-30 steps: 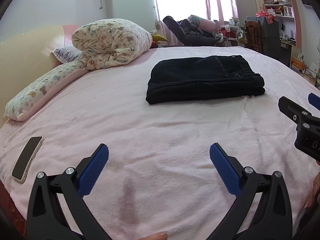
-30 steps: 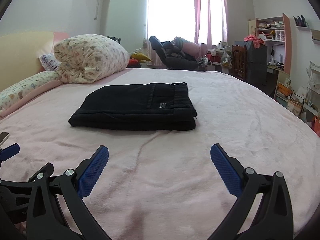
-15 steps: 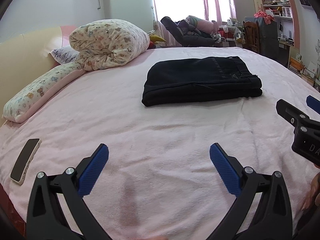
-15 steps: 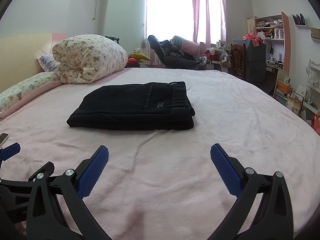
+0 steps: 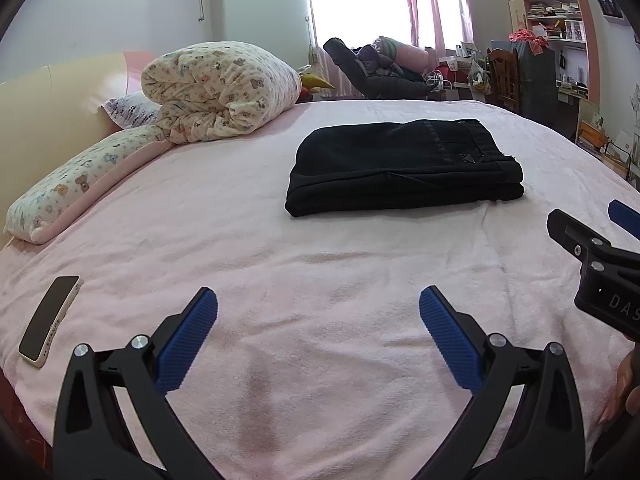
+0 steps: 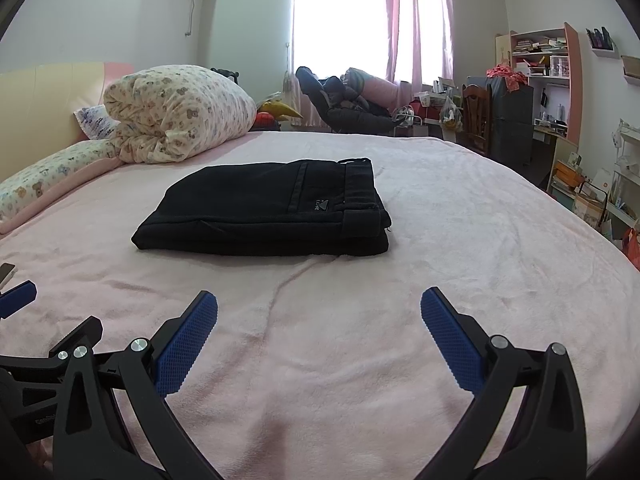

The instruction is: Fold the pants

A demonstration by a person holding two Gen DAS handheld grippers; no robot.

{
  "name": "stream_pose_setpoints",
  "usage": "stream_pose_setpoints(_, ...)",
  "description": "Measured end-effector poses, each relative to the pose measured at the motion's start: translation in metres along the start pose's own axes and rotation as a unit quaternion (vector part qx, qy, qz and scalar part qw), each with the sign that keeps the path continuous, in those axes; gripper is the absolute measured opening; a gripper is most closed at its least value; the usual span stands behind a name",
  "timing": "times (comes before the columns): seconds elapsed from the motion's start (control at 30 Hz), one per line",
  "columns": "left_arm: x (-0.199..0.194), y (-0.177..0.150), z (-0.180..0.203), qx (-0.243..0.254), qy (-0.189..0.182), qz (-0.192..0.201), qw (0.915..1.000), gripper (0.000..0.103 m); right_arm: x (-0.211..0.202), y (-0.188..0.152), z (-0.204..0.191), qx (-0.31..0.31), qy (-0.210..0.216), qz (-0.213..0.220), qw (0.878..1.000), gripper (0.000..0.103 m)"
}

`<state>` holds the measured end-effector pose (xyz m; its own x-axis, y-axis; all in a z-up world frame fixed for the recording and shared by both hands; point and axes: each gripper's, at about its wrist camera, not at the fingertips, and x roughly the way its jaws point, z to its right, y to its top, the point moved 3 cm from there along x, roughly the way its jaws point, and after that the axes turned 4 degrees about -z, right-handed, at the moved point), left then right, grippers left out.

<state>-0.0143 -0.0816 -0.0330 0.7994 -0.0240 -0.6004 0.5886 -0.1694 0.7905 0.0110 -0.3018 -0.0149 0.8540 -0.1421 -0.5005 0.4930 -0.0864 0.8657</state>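
both claws, left gripper [image 5: 318,312] and right gripper [image 6: 319,312], gape empty near folded pants [image 6: 264,210].

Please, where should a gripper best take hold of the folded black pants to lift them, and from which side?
Probably the near long edge of the black pants, approached low from the front. The stacked layers show a thick edge there, facing both open grippers, so the jaws could likely close over all layers together.

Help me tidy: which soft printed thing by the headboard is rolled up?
The bulky cream bear-print quilt is rolled; the long bear-print pillow beside it lies flat along the pale headboard.
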Motion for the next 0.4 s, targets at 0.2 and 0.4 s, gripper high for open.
stream_pose_setpoints(0.2,-0.0007,-0.0013,-0.0001,0.004,-0.005,-0.003,1.0,0.101,-0.0001,0.0003,0.0002,-0.001,0.0,0.0,1.0,0.102)
stream_pose_setpoints(0.4,-0.0006,-0.0015,-0.0001,0.003,-0.006,-0.005,1.0,0.101,-0.0001,0.0004,0.0006,0.0,0.0,0.0,1.0,0.102)
